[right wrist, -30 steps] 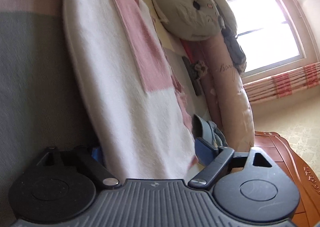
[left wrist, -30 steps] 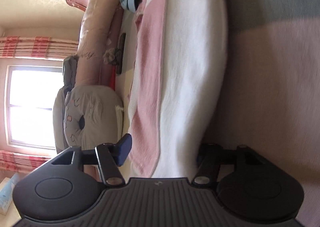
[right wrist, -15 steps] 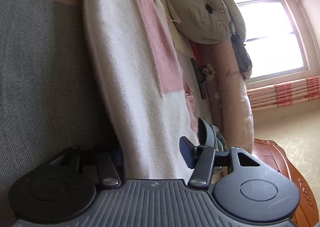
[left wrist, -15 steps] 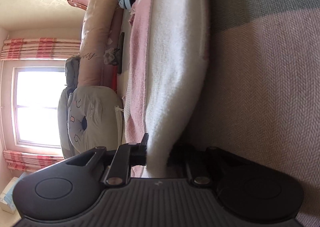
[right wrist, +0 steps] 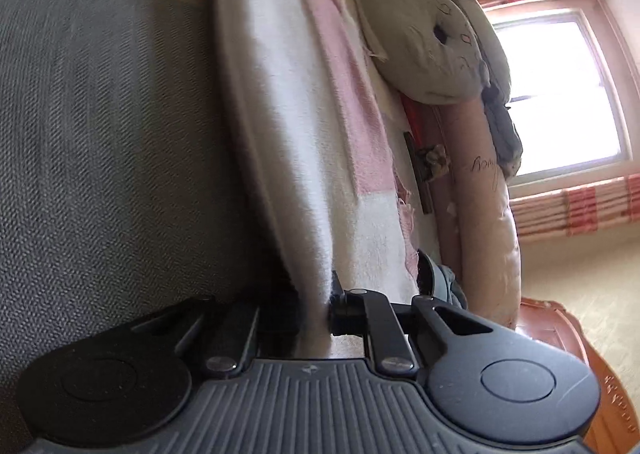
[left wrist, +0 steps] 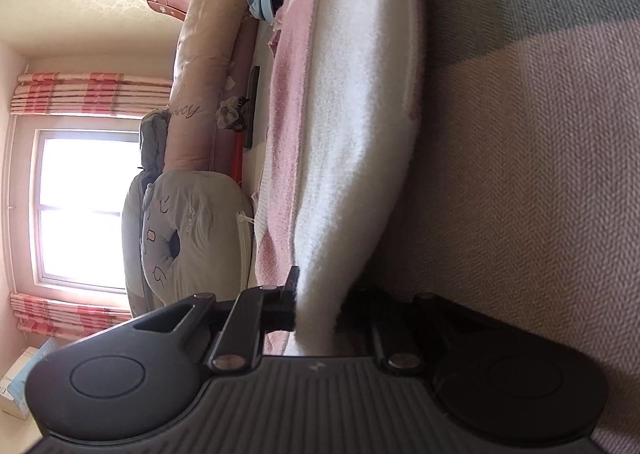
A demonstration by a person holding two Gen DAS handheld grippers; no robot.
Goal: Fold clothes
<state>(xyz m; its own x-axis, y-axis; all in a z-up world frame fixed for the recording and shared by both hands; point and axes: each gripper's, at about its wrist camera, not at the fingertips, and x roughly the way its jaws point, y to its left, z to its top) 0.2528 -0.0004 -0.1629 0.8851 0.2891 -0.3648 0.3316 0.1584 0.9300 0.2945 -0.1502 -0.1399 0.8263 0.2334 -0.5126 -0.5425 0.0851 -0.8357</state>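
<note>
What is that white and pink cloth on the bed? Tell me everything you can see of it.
The fluffy white knitted garment with pink blocks lies stretched along the grey and pink woven bedspread, its near long edge rolled into a thick soft fold. It looks woolly. The left tool and the right tool are each shut on that folded edge, one at either end; the right tool's jaws have just been closing. Its far side is pink.

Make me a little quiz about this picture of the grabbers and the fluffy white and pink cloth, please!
1. True or false: the left gripper is shut on the white and pink garment.
2. What does the right gripper pinch? A) grey cat cushion B) the garment's edge C) nothing
3. What colour is the garment's wide stripe?

Key: 1 true. 2 B; its jaws have just closed on the edge. 3 pink.
</note>
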